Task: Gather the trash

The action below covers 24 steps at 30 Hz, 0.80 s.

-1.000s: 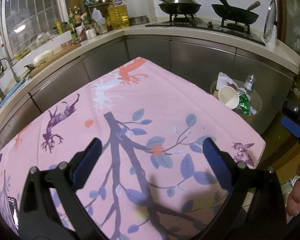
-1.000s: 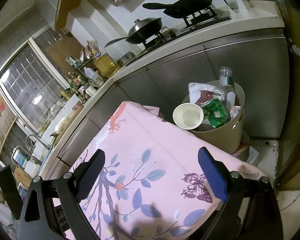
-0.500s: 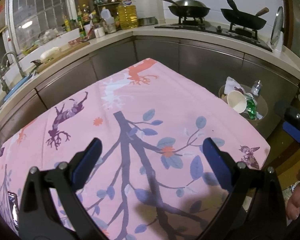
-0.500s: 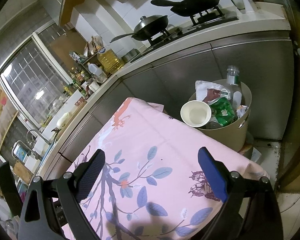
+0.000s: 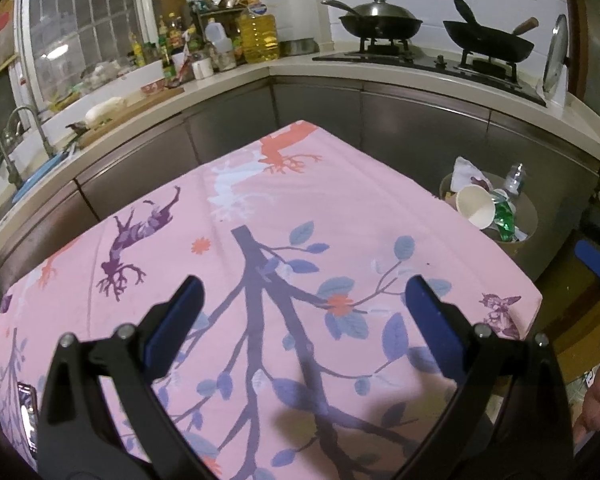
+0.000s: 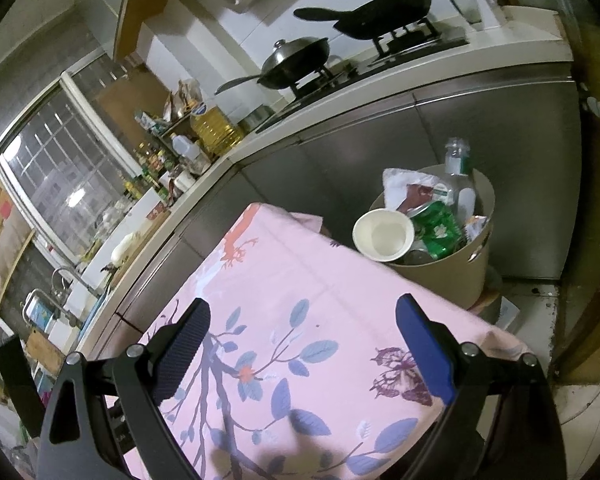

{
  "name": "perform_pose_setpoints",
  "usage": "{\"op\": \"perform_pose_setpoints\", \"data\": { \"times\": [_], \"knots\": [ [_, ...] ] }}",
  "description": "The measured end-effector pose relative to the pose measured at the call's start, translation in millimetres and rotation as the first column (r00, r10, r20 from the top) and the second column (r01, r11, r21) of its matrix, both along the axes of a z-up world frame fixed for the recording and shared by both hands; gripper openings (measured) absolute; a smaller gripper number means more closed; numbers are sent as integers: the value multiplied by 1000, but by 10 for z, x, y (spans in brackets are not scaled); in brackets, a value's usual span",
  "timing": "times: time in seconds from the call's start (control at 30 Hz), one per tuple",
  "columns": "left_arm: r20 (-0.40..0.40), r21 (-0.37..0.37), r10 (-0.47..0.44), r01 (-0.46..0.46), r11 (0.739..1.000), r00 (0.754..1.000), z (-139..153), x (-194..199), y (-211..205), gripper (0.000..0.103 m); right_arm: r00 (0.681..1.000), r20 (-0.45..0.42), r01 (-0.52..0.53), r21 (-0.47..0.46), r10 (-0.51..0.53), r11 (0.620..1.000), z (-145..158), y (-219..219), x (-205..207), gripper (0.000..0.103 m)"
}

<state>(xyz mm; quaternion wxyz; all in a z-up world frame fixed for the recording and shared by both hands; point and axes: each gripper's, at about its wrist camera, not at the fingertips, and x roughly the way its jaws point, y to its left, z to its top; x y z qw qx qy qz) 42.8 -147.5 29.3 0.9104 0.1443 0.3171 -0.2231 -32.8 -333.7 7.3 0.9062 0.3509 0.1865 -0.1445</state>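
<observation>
A beige round trash bin [image 6: 452, 276] stands on the floor past the table's far right corner; it also shows in the left wrist view [image 5: 528, 216]. It holds a white paper cup [image 6: 384, 234], a crushed green can [image 6: 436, 228], a clear plastic bottle [image 6: 458, 176] and a white wrapper [image 6: 404, 184]. My left gripper [image 5: 304, 300] is open and empty above the table with the pink flowered cloth [image 5: 260, 216]. My right gripper [image 6: 304, 320] is open and empty above the table's right part, near the bin. No loose trash shows on the cloth.
A steel-fronted L-shaped counter [image 5: 420, 80] runs behind the table with two woks on a stove [image 5: 420, 36], oil bottles and jars [image 5: 256, 36], and a sink [image 5: 8, 152] at left. The right gripper's blue pad [image 5: 594, 260] shows at the left view's right edge.
Both grippers have pulled back and risen slightly, so the table and bin look a little farther away. Both stay open and empty.
</observation>
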Motion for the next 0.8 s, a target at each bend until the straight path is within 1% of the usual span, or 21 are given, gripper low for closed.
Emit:
{"op": "perform_pose_setpoints", "data": {
  "times": [0.27, 0.67, 0.8],
  "knots": [
    [-11, 19, -66, 66, 998, 998, -30, -139, -189, 97, 1000, 2, -1, 15, 1, 1000, -34, -91, -72, 90],
    [-36, 65, -75, 77, 995, 997, -92, -188, -356, 97, 1000, 11, 22, 40, -22, 999, -118, -287, -192, 90],
    [-38, 65, -76, 78, 995, 996, -89, -200, -364, 97, 1000, 2, 18, 62, -18, 998, -170, -313, -175, 90]
  ]
}}
